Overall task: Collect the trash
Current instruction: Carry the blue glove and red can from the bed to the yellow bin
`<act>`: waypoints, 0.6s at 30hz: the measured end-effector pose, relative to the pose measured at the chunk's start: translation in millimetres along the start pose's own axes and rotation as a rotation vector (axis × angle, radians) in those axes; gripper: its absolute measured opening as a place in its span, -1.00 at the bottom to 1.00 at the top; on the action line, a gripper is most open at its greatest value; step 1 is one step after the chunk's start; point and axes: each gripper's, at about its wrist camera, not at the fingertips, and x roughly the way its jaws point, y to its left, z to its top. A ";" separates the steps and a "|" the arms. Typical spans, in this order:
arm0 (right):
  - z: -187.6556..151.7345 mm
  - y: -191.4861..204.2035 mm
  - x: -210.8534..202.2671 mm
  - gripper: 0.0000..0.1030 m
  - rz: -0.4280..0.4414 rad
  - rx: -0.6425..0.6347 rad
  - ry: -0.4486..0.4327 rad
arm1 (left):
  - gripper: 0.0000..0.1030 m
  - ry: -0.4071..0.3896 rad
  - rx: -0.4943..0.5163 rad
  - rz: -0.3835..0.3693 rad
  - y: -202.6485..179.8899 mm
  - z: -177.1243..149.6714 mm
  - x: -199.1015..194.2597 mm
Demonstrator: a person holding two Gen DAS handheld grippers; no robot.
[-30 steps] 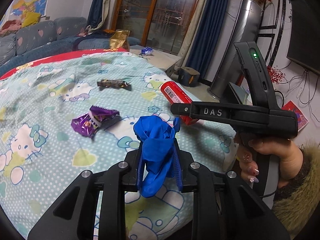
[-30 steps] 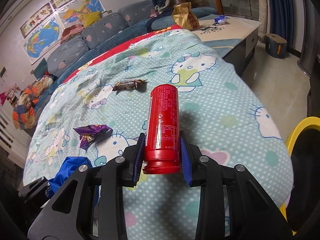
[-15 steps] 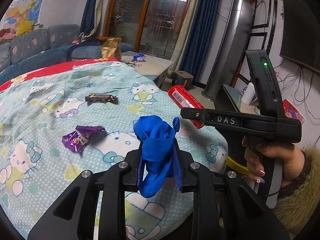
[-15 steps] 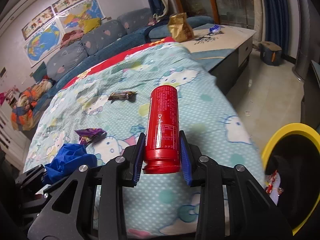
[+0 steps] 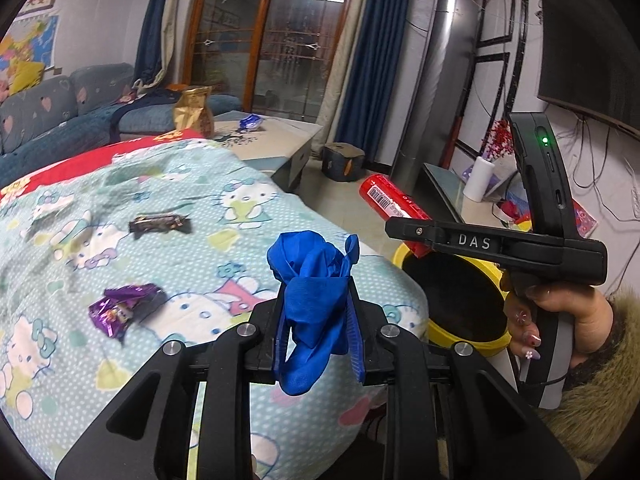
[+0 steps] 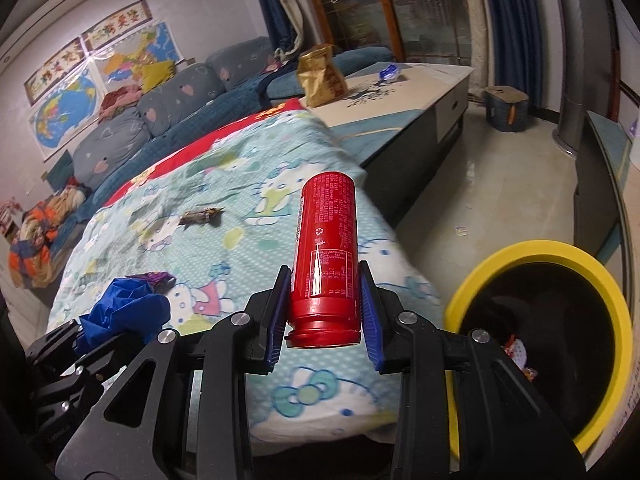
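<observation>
My left gripper (image 5: 318,334) is shut on a crumpled blue glove (image 5: 314,280), held above the front edge of the Hello Kitty blanket (image 5: 200,248). My right gripper (image 6: 323,312) is shut on a red can (image 6: 326,248), held near the bed's corner, just left of the yellow-rimmed bin (image 6: 600,280). In the left wrist view the red can (image 5: 390,200) sticks out over the bin (image 5: 404,256). A purple wrapper (image 5: 120,310) and a dark brown wrapper (image 5: 160,224) lie on the blanket. Some trash shows inside the bin.
A low table (image 6: 400,92) behind the bed carries a gold bag (image 6: 320,76) and a blue wrapper (image 6: 390,72). A grey sofa (image 6: 160,116) runs along the wall. A TV stand (image 6: 600,184) and a tall silver column (image 5: 436,92) stand to the right.
Both grippers have moved right, off the middle of the bed toward its corner. The yellow bin has come into both views, and the red can now sits over its rim.
</observation>
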 end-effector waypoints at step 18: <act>-28.1 -92.9 -30.2 -0.49 -0.150 0.179 -0.011 | -0.55 0.048 0.110 -0.137 -71.1 7.7 53.8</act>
